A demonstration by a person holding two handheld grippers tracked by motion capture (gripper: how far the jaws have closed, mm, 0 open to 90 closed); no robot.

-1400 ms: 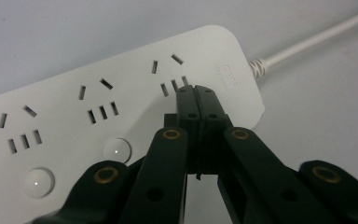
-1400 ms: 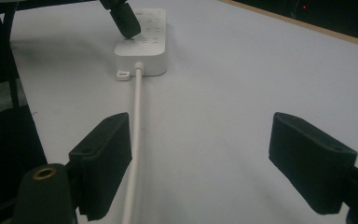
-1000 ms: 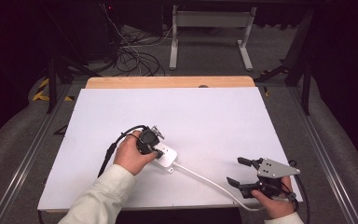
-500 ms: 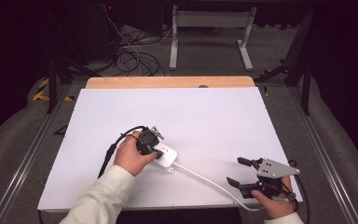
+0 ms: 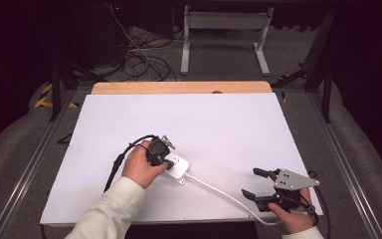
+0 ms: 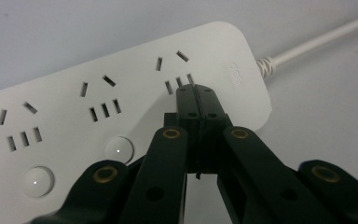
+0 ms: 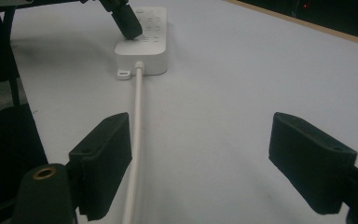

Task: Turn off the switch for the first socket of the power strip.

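Right gripper [image 5: 253, 185], lower right of the high view: jaws spread wide, holding nothing, resting near the table's front edge. White cord [image 5: 219, 190]: runs from beside that gripper up-left to the power strip. Left gripper [image 6: 196, 97], left of centre: jaws pressed together with nothing between, tips touching the white power strip [image 6: 121, 98] at its cord-end socket, above the round buttons. No shift from the earlier pictures; likely a held press or pause. Embossed lettering at the strip's cord end, too faint to read. White table [image 5: 229, 124], beyond: bare, wooden strip along the far edge.
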